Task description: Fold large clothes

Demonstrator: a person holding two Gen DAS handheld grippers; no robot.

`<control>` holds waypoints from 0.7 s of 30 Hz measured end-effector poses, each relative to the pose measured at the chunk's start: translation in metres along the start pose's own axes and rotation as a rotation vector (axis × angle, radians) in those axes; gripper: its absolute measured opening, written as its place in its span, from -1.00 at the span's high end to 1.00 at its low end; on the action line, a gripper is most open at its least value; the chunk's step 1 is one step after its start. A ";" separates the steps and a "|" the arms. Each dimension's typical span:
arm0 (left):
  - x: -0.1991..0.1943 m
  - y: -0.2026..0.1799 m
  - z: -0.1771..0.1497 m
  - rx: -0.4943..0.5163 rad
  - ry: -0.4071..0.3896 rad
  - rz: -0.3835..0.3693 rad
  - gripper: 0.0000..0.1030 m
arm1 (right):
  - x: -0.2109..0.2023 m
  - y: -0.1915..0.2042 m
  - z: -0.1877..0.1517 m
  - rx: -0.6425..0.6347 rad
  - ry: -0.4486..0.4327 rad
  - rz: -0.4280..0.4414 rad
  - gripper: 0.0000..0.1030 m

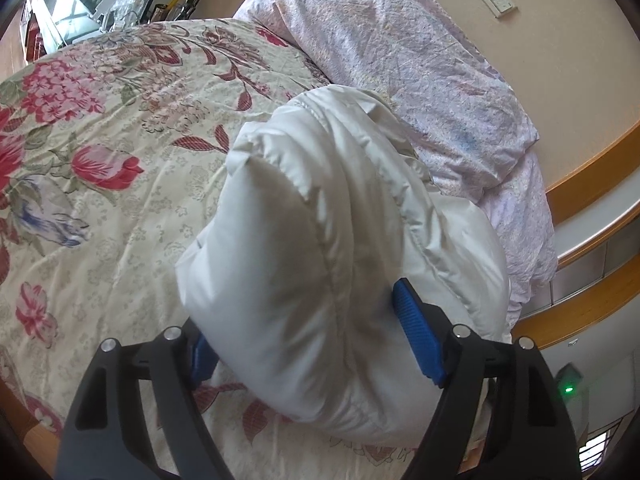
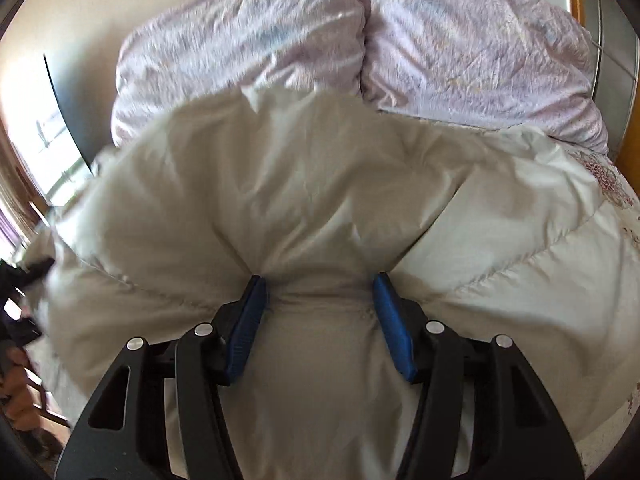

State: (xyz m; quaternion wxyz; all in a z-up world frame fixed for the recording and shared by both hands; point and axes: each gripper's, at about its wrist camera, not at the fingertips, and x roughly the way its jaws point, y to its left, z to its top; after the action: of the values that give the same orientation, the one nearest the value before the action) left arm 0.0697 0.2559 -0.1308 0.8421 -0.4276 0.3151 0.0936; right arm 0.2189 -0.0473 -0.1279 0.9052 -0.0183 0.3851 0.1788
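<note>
Atop floral bedspread, puffy white jacket fills left gripper.

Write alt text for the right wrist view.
The right tongs, black with blue pads, pinch a bunched fold of a puffy white padded garment that fills most of the frame. Behind it, crumpled pale lilac bedding lies on the bed against a beige wall.

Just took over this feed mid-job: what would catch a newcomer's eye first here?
The puffy white jacket, bunched on the bed and filling both views. The right gripper pinches a fold of it between blue fingers; the left gripper straddles a thick roll of it. Behind it lie the floral bedspread and lilac pillows.
</note>
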 end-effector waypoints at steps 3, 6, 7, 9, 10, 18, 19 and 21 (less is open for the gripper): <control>0.004 -0.002 0.004 -0.005 -0.004 -0.004 -0.50 | 0.010 0.004 -0.002 -0.015 0.012 -0.021 -0.14; 0.006 -0.002 0.007 -0.010 -0.007 -0.006 -0.50 | 0.015 0.002 -0.003 -0.006 0.018 -0.012 -0.14; 0.008 -0.002 0.009 -0.013 -0.008 -0.008 -0.50 | 0.015 0.002 -0.003 -0.005 0.016 -0.012 -0.14; 0.009 -0.002 0.011 -0.017 -0.009 -0.009 -0.48 | 0.016 0.002 -0.004 -0.005 0.013 -0.015 -0.14; 0.010 -0.002 0.012 -0.019 -0.010 -0.009 -0.45 | 0.016 0.003 -0.005 -0.003 0.010 -0.018 -0.14; 0.012 -0.001 0.018 -0.031 -0.009 -0.013 -0.25 | 0.018 0.007 -0.009 -0.007 0.002 -0.043 -0.14; 0.013 -0.001 0.017 -0.032 -0.008 -0.012 -0.25 | 0.018 0.009 -0.010 -0.009 0.000 -0.051 -0.14; 0.012 -0.003 0.016 -0.020 -0.013 0.001 -0.16 | 0.018 0.010 -0.011 -0.009 -0.002 -0.063 -0.14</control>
State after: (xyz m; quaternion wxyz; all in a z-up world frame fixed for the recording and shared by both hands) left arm 0.0876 0.2651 -0.1289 0.8397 -0.4354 0.3088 0.1000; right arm 0.2195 -0.0340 -0.1470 0.9107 -0.0342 0.3825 0.1521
